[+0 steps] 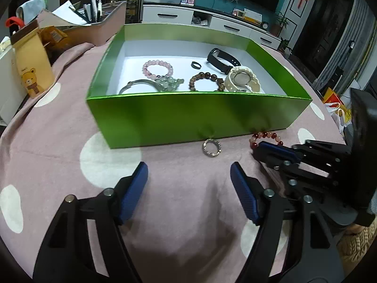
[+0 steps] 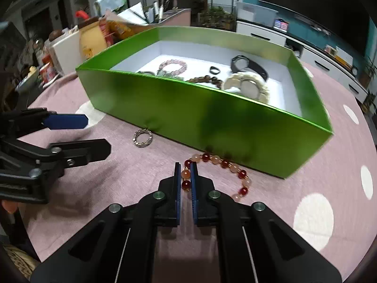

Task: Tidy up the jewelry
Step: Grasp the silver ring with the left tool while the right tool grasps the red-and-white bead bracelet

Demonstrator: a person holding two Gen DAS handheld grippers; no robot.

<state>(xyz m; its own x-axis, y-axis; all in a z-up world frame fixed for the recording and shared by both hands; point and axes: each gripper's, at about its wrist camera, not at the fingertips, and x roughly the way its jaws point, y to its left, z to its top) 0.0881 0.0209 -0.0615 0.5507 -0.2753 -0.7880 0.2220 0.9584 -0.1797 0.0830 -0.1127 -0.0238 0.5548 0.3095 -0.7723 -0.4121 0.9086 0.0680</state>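
The right gripper [image 2: 186, 176] has its fingers clamped on the red bead bracelet [image 2: 226, 164], which lies on the worktop [image 2: 141, 176] against the near wall of the green box [image 2: 212, 120]. The left gripper [image 1: 188, 188] hovers with fingers apart, nothing between them, near the silver ring [image 1: 211, 147] just before the box.
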